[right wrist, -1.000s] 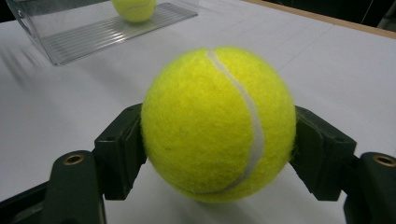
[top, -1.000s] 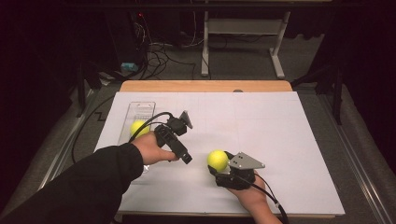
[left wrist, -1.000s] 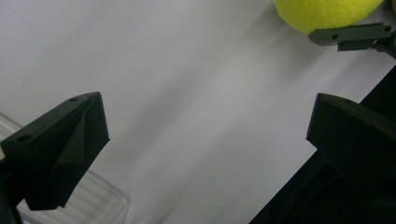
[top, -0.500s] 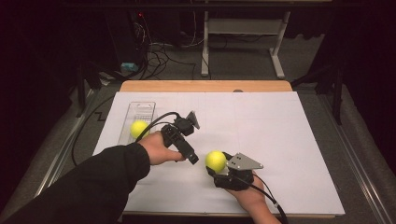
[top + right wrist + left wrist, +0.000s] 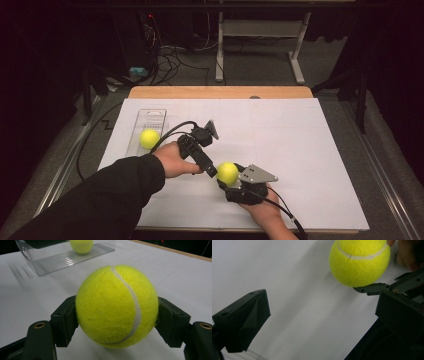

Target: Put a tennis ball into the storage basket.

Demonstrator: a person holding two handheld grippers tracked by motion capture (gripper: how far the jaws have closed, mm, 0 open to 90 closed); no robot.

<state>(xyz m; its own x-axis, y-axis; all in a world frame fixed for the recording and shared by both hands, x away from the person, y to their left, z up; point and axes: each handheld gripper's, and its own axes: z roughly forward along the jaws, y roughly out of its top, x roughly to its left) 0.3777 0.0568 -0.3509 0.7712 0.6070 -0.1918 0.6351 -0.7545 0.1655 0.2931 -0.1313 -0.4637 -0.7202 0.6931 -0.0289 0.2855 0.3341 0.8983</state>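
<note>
Yellow tennis ball (image 5: pixel 117 306) clamped in level right gripper's (image 5: pixel 231 181) jaws

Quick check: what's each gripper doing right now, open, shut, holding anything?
Left gripper: open, holding nothing, beside the held ball.
Right gripper: shut on a tennis ball.

L gripper (image 5: pixel 212 172): jaws wide apart, nothing between them, tips angled down toward R gripper, just beside it. L forearm in dark sleeve comes in diagonally from bottom left. R gripper (image 5: pixel 226 177): jaws clamped, pointing up-left; R hand (image 5: pixel 265 210) behind it at near edge.
</note>
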